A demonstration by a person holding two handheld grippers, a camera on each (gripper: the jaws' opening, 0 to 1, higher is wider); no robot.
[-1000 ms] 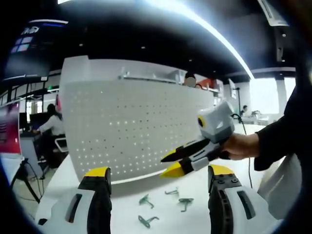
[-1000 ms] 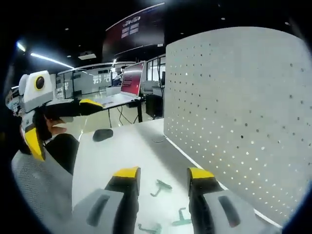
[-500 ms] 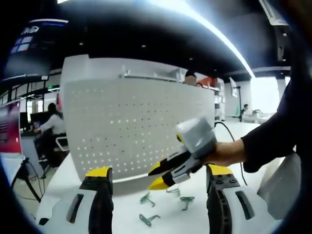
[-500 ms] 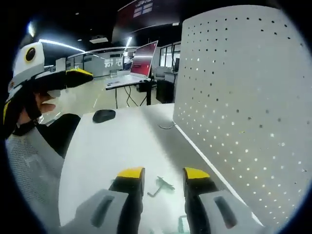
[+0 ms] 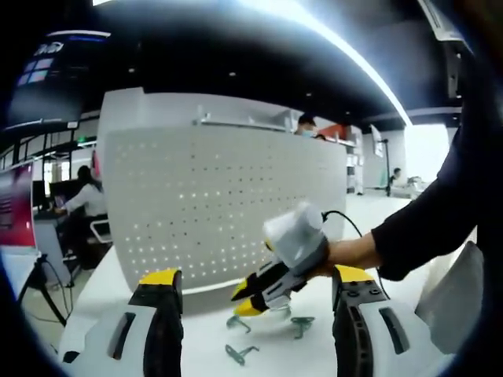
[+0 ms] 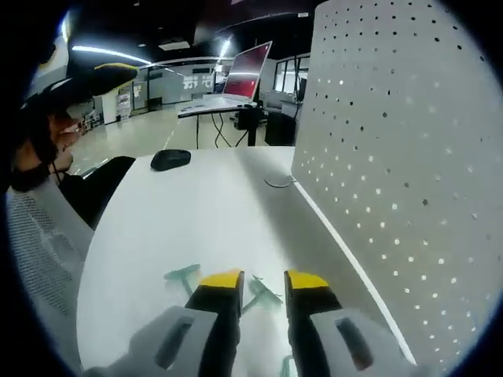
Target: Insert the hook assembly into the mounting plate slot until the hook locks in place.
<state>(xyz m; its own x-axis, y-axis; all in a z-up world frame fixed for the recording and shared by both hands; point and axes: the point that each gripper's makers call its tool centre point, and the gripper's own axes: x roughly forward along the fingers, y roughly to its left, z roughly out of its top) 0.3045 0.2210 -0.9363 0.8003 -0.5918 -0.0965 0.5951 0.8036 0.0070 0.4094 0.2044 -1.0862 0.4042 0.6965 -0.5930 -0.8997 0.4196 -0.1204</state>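
The white perforated mounting plate (image 5: 220, 212) stands upright on the white table; in the right gripper view the plate (image 6: 409, 157) runs along the right. Several green hooks lie in front of it, among them one hook (image 5: 238, 355) near me and another hook (image 5: 299, 323) to its right. My left gripper (image 5: 256, 275) is held open, back from the hooks, with nothing in it. My right gripper (image 5: 245, 301), held by a hand, is lowered over the hooks. Its jaws (image 6: 265, 281) are narrowed but apart, and a green hook (image 6: 264, 293) lies between their tips. A second hook (image 6: 182, 274) lies to the left.
A black mouse (image 6: 170, 159) and a thin cable (image 6: 277, 184) lie further along the table (image 6: 204, 212). The person's dark sleeve (image 5: 428, 228) reaches in from the right. Desks, a laptop and seated people fill the room behind.
My right gripper has come down and toward the plate's foot, reaching the hooks. Its jaws have narrowed around one hook. My left gripper has stayed still.
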